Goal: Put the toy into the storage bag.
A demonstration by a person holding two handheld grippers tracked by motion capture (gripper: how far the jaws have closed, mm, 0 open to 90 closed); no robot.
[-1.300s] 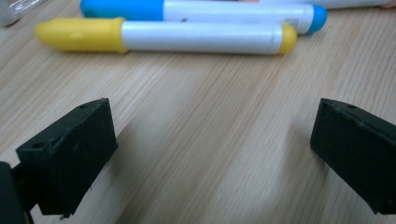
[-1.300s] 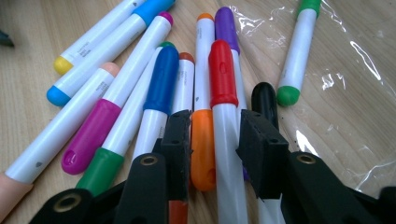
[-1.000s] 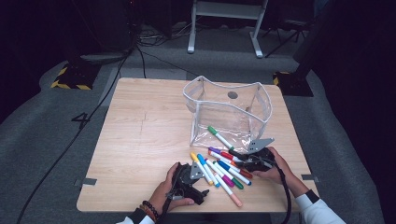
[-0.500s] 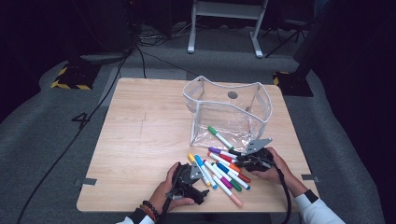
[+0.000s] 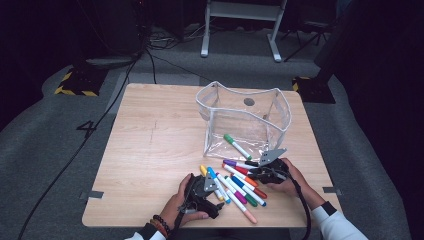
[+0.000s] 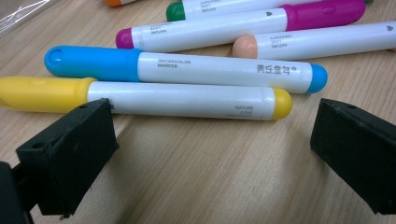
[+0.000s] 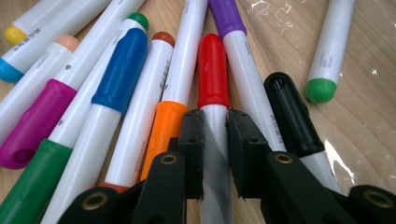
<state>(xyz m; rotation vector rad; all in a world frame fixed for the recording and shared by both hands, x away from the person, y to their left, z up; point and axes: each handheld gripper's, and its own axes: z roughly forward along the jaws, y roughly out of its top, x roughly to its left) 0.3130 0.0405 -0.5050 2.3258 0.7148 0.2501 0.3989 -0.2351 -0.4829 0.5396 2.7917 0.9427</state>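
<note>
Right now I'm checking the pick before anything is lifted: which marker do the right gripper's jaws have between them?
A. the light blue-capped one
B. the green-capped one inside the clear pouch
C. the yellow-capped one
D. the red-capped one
D: in the right gripper view, the right gripper has just been closing, its jaws on either side of the white barrel of the red-capped marker.
</note>
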